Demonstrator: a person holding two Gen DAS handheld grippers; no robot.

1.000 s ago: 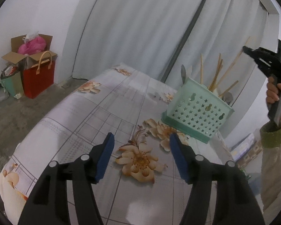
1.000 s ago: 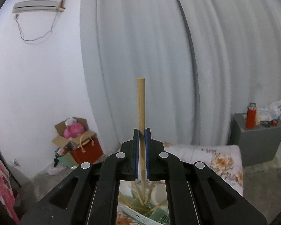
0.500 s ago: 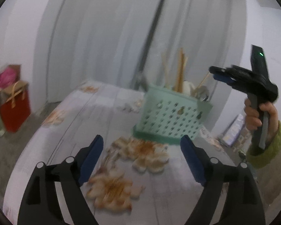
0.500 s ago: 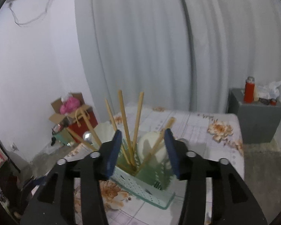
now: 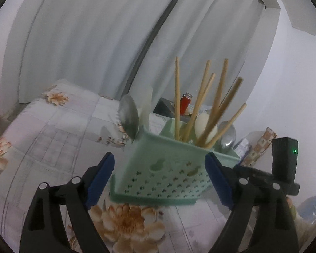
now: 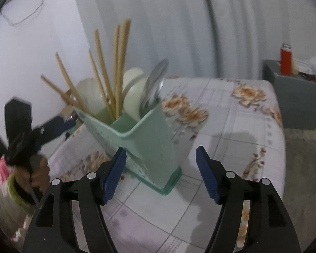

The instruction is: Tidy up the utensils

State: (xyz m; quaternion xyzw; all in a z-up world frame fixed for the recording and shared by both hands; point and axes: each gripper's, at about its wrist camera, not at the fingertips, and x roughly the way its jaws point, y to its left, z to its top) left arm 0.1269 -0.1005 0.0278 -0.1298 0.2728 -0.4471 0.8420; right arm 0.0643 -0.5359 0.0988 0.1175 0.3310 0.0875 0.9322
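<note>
A mint-green perforated utensil basket (image 5: 164, 168) stands on the floral tablecloth (image 5: 52, 130). It holds several wooden chopsticks (image 5: 200, 103), a metal spoon (image 5: 128, 116) and a white spoon (image 5: 204, 124). My left gripper (image 5: 159, 158) is open, wide, just short of the basket's near wall and not touching it. In the right wrist view the basket (image 6: 145, 139) shows a corner, with chopsticks (image 6: 115, 69) and a metal spoon (image 6: 155, 82) upright inside. My right gripper (image 6: 161, 149) hangs just above and in front of it. Its jaws are opening and grip nothing.
A grey cabinet (image 6: 295, 101) with a red bottle (image 6: 286, 59) stands beyond the table's far right corner. The left gripper (image 6: 61, 124) and the hand (image 6: 38, 168) holding it are blurred at the left. Grey curtains hang behind. Boxes (image 5: 259, 147) lie past the table's right edge.
The right gripper let go of the single chopstick, opened and sank toward the basket. The left gripper opened wider and swung across the table up to the basket.
</note>
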